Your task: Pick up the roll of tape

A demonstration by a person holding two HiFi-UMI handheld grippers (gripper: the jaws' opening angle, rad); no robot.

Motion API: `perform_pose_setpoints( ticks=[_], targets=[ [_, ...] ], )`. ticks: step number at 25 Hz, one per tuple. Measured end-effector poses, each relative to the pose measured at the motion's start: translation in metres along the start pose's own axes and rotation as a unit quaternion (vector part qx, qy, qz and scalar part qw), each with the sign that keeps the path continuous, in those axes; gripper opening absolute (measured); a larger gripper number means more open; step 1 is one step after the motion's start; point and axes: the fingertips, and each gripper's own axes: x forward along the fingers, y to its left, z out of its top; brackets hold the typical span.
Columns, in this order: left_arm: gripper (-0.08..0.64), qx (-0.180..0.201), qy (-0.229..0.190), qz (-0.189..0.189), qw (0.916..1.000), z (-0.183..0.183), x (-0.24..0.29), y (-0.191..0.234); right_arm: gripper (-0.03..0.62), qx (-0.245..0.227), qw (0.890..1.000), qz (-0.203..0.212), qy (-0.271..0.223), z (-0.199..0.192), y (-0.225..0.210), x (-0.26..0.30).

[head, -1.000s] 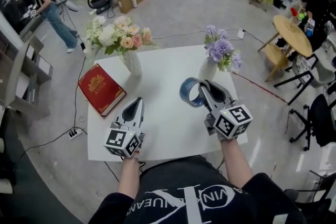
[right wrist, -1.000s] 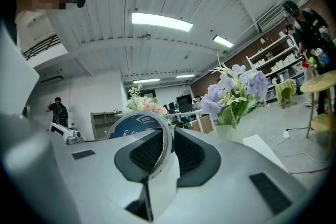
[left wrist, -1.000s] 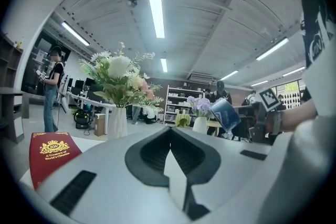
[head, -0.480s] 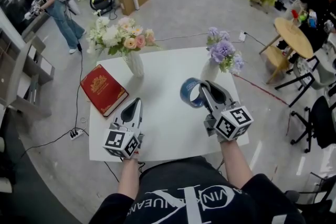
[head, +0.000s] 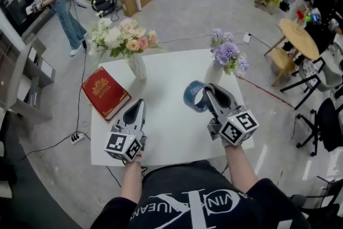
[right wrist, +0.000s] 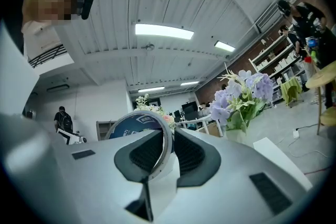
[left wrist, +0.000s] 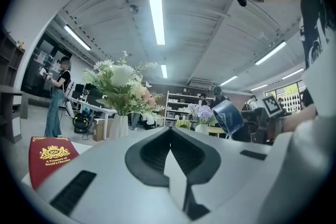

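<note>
The blue roll of tape [head: 194,95] hangs above the white table [head: 171,131], clamped by its wall in my right gripper [head: 206,93]. In the right gripper view the ring of the tape [right wrist: 137,128] stands upright between the two jaws, which press on it from both sides. The left gripper view shows the same tape [left wrist: 228,117] held up at the right. My left gripper [head: 140,105] hovers low over the table's left half with its jaws together and nothing between them [left wrist: 170,150].
A red book [head: 104,91] lies at the table's left edge. A white vase of mixed flowers [head: 124,40] stands at the back left, a vase of purple flowers [head: 226,56] at the back right. A round wooden table [head: 298,36] and chairs stand to the right.
</note>
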Motion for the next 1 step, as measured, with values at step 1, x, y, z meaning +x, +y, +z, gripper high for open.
perform_pose_setpoints(
  ticks=[1],
  targets=[
    [0.000, -0.002, -0.003, -0.001, 1.0000, 0.0012, 0.0003, -0.0001, 0.077, -0.001, 1.000, 0.004, -0.003, 0.0012, 0.0008, 0.0002]
  ],
)
